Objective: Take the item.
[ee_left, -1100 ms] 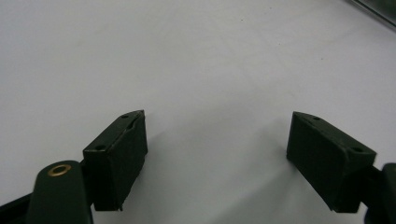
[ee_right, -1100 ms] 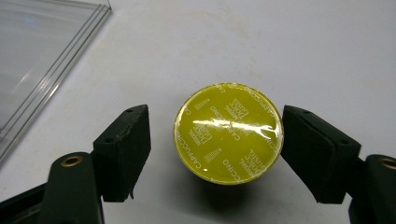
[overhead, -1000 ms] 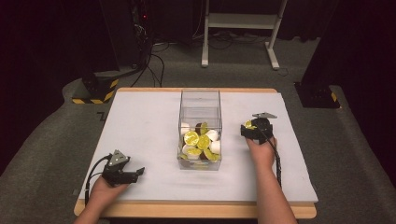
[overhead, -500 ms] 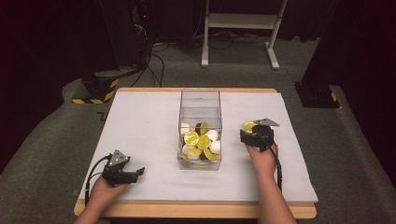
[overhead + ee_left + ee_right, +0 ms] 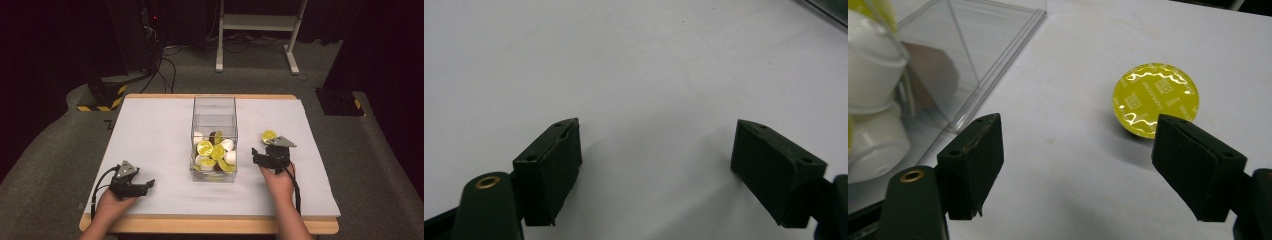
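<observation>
Your right gripper [image 5: 256, 153] sits right of centre in the high view; its fingers [image 5: 973, 165] have just been opening and stand apart with nothing between them. The yellow capsule [image 5: 1156, 99] lies foil-up on the counter [image 5: 150, 130], just beyond the right-hand finger (not touching it), beside the clear box [image 5: 214, 112]. Your left gripper [image 5: 148, 185], lower left, rests released and empty.

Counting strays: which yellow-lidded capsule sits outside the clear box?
The yellow capsule alone on the table mat, beyond the right gripper; the others lie inside the clear box.
</observation>
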Demonstrator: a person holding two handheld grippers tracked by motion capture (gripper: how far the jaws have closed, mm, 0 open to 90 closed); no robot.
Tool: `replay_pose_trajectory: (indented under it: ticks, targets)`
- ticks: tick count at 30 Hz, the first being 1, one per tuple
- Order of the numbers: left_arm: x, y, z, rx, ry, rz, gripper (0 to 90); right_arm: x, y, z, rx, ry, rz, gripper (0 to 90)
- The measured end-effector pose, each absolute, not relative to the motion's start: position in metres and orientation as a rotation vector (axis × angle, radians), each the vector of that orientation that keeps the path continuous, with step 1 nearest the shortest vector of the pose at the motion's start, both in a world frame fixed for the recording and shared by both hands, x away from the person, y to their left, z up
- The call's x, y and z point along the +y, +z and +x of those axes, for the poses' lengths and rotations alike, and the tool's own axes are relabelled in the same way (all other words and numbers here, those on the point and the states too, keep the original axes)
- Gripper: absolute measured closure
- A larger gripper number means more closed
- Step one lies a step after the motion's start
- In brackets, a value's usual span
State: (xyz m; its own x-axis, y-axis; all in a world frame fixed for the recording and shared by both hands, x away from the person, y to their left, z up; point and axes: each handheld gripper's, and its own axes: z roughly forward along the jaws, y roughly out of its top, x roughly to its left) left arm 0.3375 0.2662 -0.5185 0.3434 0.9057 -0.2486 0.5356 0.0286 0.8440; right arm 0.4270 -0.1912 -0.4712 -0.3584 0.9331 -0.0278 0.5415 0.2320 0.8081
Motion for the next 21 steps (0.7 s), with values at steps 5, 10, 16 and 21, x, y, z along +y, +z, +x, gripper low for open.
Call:
replay_pose_trajectory:
  ticks: [5,10,16,21]
  targets:
    - [0.266,-0.519,0.338,1.321,0.477,1.628,20.4,-0.186,-0.474,0.413,2.02,0.991,1.324,21.1]
    - [0.266,-0.519,0.337,1.319,0.478,1.635,20.4,-0.181,-0.481,0.401,2.058,0.955,1.312,21.1]
    - [0.266,-0.519,0.337,1.319,0.477,1.636,20.5,-0.18,-0.489,0.386,2.098,0.946,1.333,20.9]
    - [0.266,-0.519,0.337,1.32,0.477,1.634,20.5,-0.18,-0.494,0.377,2.112,0.934,1.353,20.1]
